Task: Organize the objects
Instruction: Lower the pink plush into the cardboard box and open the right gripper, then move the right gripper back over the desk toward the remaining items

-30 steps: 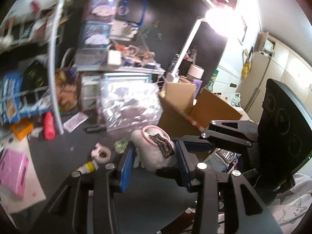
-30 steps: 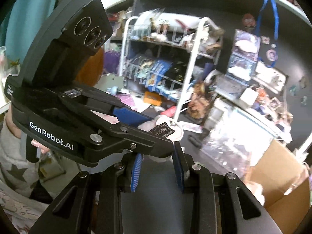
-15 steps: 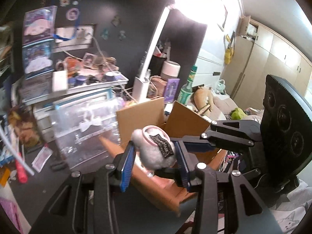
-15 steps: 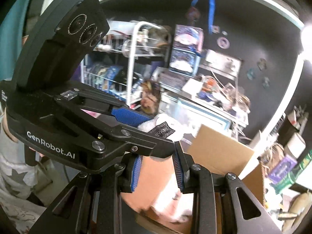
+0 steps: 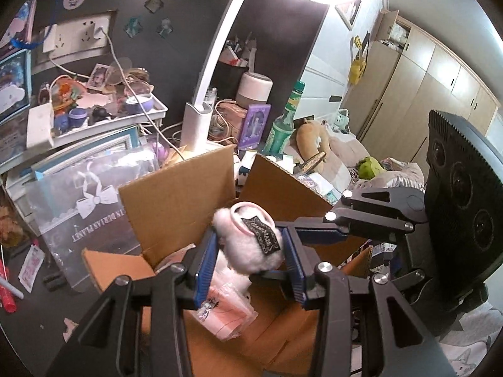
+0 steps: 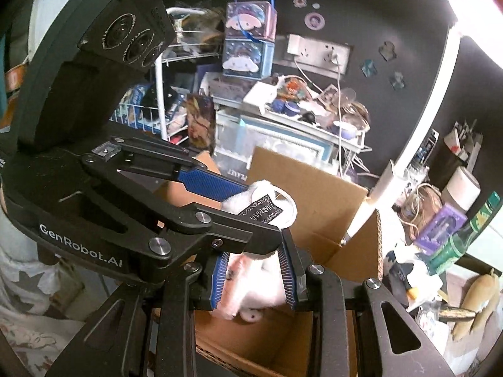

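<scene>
My left gripper point(image 5: 248, 251) is shut on a fluffy white-pink plush toy point(image 5: 245, 245) with a black tag, held over the open cardboard box point(image 5: 176, 194). The plush toy also shows in the right wrist view point(image 6: 264, 198), clamped by the left gripper's blue pads point(image 6: 210, 183). My right gripper point(image 6: 256, 273) is open just behind and below it, over the same box point(image 6: 314, 194). Through its gap I see white and pink soft items point(image 6: 254, 298) lying in the box. A pink packet point(image 5: 226, 311) lies in the box too.
A white desk lamp point(image 5: 201, 110) stands behind the box. A clear plastic case point(image 5: 81, 207) sits to its left. A cluttered white shelf point(image 5: 94, 119), a green bottle point(image 5: 283, 122), a purple box point(image 5: 254, 125) and a wire rack point(image 6: 157, 94) surround it.
Both grippers swung right from the cluttered desk to above the cardboard box, carrying the plush toy. The left gripper's hold on it is unchanged.
</scene>
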Action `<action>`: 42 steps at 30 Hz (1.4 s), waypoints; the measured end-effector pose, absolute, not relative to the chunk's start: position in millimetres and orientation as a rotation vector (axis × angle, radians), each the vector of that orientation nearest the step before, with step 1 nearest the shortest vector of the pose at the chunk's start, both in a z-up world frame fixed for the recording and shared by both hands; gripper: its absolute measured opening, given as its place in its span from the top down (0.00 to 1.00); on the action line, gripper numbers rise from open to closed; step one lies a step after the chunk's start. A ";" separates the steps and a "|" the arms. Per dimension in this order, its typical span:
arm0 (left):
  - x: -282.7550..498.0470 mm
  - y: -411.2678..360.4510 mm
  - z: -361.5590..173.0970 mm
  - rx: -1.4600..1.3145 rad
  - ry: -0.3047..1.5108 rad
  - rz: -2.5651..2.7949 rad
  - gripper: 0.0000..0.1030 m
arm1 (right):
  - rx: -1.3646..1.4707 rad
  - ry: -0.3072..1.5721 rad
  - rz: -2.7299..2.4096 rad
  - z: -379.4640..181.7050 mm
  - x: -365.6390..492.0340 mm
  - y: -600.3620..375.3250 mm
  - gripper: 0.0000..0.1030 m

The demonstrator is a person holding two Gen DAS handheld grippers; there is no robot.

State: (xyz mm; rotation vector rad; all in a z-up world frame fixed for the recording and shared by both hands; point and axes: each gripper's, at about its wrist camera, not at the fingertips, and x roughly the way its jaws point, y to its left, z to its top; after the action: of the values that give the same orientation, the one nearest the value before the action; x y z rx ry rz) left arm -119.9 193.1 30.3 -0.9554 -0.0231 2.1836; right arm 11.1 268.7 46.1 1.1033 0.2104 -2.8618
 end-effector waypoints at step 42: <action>-1.4 -32.0 50.3 -0.722 -0.187 2.651 0.34 | 0.710 0.294 -2.614 66.5 -1.6 116.1 0.00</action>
State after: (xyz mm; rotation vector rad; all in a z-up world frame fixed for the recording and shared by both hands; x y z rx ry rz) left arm -1.4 -32.0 50.3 -0.7224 -0.1870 2.6512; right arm -1.6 116.1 66.5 0.7103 0.2944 -2.6140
